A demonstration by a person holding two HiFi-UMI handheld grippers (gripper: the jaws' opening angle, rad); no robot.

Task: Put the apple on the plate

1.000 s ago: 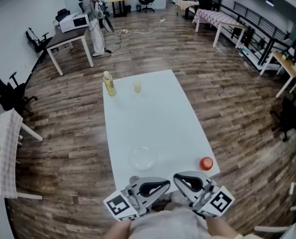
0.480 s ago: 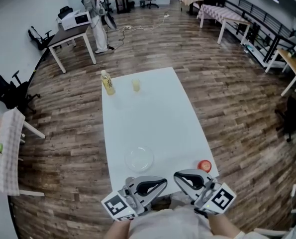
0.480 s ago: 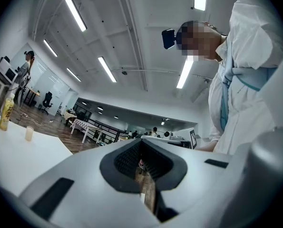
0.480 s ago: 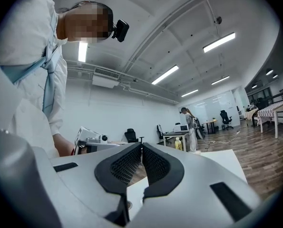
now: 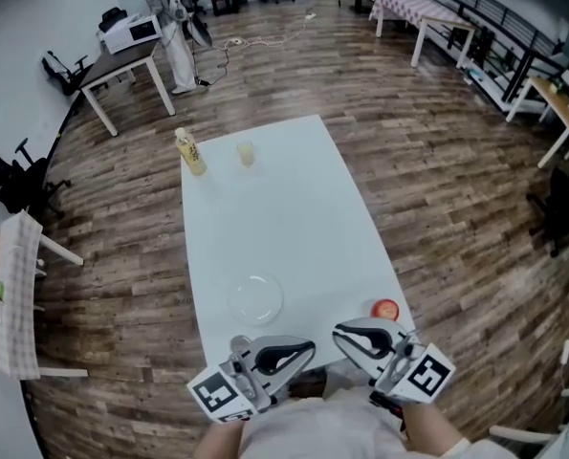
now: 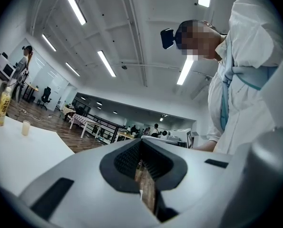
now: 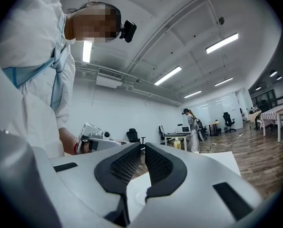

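Right hand-held gripper [image 5: 343, 334] closed, empty; apple [image 5: 385, 309] red, round, on table [image 5: 284, 218].

Bottle [image 5: 189, 151] label too small to read.

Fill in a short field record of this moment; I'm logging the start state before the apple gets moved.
apple: on the white table, near its front right corner, untouched
plate: clear, empty, left of the apple, apart from it
left gripper: jaws together, empty, at the near table edge
right gripper: jaws together, empty, near the apple, not touching it
far end: yellow bottle and small cup
task status: not started
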